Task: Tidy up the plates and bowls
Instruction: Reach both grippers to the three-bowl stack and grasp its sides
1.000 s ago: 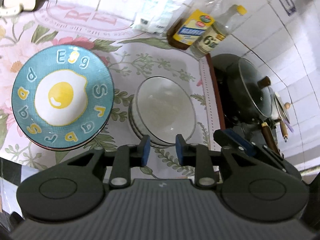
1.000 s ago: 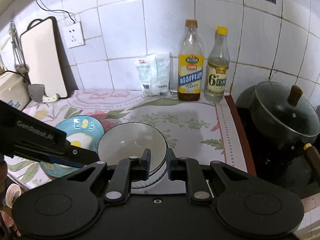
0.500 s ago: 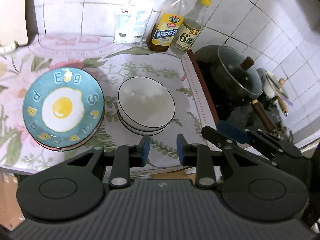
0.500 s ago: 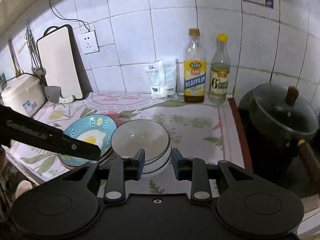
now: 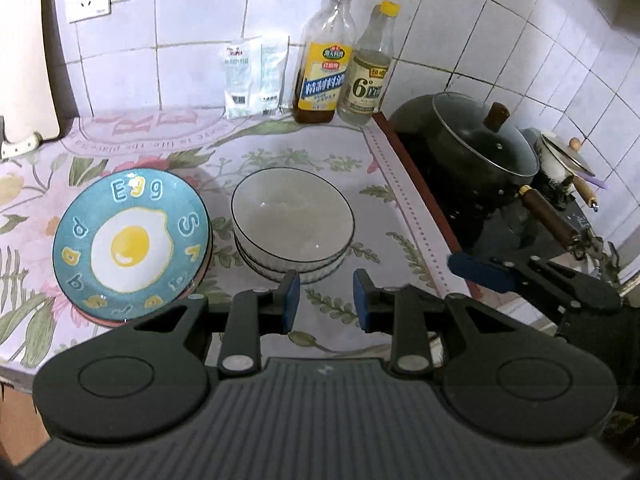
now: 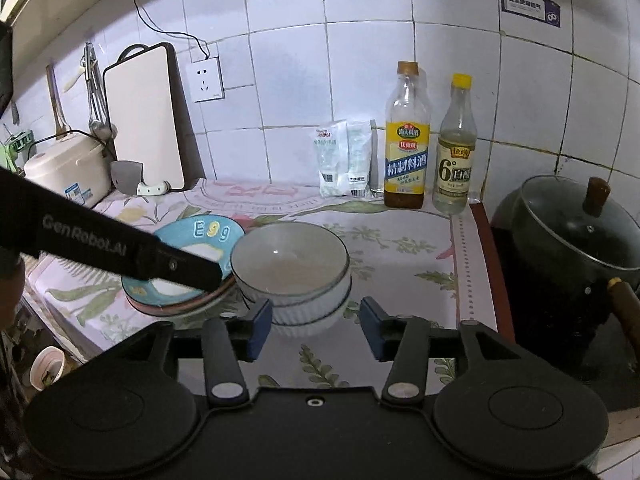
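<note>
A stack of plates topped by a teal fried-egg plate sits on the floral counter, also in the right wrist view. Beside it on the right stands a stack of white bowls, shown too in the right wrist view. My left gripper is open and empty, held back just in front of the bowls. My right gripper is open and empty, in front of the bowls; its finger shows at the right of the left wrist view.
Two bottles and white packets stand at the tiled wall. A lidded black pot sits on the stove at right. A cutting board and rice cooker stand at back left. The counter's front edge is just below the grippers.
Both grippers have pulled back and up from the bowls. The right gripper's jaws have opened wider. The plates and bowls have not moved.
</note>
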A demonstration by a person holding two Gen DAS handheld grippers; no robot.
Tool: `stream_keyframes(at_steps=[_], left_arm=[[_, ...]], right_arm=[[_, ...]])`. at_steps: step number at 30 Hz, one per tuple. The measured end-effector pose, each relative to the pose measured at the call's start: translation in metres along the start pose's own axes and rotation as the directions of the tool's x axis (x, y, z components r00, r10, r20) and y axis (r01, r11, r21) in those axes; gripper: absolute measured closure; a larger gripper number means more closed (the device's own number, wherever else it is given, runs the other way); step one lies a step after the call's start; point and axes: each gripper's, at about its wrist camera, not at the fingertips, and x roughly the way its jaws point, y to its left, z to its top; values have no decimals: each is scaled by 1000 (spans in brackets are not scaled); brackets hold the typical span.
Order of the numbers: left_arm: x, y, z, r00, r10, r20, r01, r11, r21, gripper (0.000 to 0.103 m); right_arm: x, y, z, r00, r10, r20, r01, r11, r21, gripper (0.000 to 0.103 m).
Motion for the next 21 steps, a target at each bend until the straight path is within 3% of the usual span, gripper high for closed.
stream_keyframes(at_steps=[6,10,13,21], left_arm=[[22,6,-11,1000,-2,27,4,998,-64,73],[25,13,-14,995,13,103,-2,994,-107,62],[30,23,-18,991,-2,132,26,984,-179,61],[48,41,-25,987,9,159,33,965,-259,37]], right_arm=[[19,-17,-23,1000,30,-3,-30,999,-27,39],[40,-26,-34,997,79,-6,-79,996,-40,35],[57,-29,-38,993,122,-3,-122,989,-88,32],[102,-23,-51,987,160,29,-150,967,-205,26]])
